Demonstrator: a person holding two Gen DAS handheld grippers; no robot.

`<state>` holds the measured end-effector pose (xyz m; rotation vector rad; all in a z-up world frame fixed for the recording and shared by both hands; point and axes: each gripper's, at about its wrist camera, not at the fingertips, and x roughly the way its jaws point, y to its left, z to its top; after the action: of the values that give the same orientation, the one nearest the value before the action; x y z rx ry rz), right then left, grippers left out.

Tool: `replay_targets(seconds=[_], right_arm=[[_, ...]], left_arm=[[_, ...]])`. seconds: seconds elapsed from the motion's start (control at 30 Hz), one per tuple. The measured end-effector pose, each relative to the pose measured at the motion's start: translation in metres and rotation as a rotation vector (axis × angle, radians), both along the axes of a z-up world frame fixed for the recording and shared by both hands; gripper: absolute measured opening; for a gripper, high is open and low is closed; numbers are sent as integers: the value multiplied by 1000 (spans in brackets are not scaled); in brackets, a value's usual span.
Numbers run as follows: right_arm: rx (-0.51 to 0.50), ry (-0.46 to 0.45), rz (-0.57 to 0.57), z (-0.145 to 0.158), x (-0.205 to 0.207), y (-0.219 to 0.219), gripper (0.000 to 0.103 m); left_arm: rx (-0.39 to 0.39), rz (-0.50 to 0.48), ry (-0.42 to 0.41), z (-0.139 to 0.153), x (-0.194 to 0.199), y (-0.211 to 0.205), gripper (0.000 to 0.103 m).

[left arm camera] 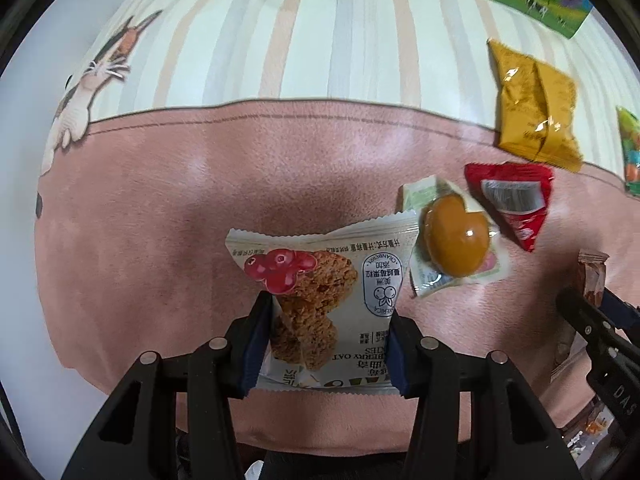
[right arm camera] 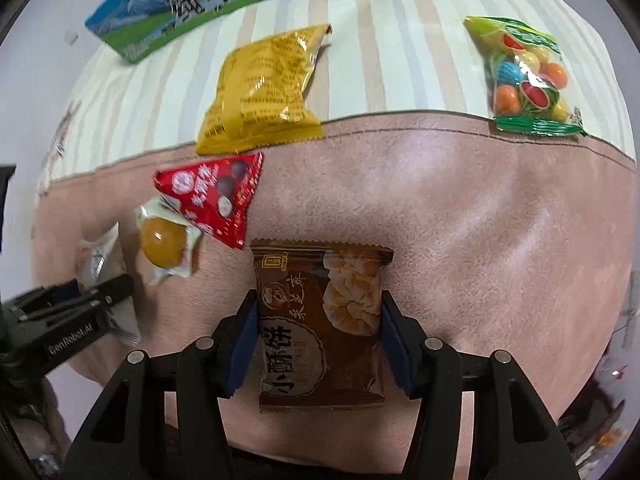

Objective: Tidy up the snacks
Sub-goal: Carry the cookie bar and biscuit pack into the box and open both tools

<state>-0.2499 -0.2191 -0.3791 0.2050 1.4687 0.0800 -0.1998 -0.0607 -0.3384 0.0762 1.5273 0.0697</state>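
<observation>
- Left hand-held gripper [left arm camera: 328,344] pinches the oat cookie packet [left arm camera: 320,300], low centre of frame, long axis across its fingers.
- Right hand-held gripper [right arm camera: 318,340] pinches the brown pastry packet [right arm camera: 320,320], long axis along its fingers.

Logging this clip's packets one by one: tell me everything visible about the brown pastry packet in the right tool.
The brown pastry packet is a glossy rectangular plastic pouch with crimped, serrated ends, printed with white Chinese characters, a small gold emblem and a photo of a flaky golden pastry. It looks sealed and slightly puffed. It sits lengthwise between the right tool's blue-padded fingers, which press on its two long sides. Behind it lies the pink cloth; whether it rests on that cloth or is lifted cannot be told. No other snack touches it.
</observation>
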Motion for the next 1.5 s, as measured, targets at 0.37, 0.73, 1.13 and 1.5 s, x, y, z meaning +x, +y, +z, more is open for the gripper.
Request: replay_targets(seconds=[0.37, 0.73, 1.13, 1.5], right_arm=[[160, -78, -45, 76, 23, -22, 59], [277, -249, -71, 161, 130, -47, 59], [166, -250, -23, 183, 308, -57, 59], [130, -66, -64, 120, 367, -57, 59]], left_arm=[[-96, 3, -87, 74, 17, 3, 47], [-253, -48, -253, 160, 126, -15, 47], [-151, -105, -239, 175, 311, -17, 47], [-51, -108, -37, 100, 417, 4, 47]])
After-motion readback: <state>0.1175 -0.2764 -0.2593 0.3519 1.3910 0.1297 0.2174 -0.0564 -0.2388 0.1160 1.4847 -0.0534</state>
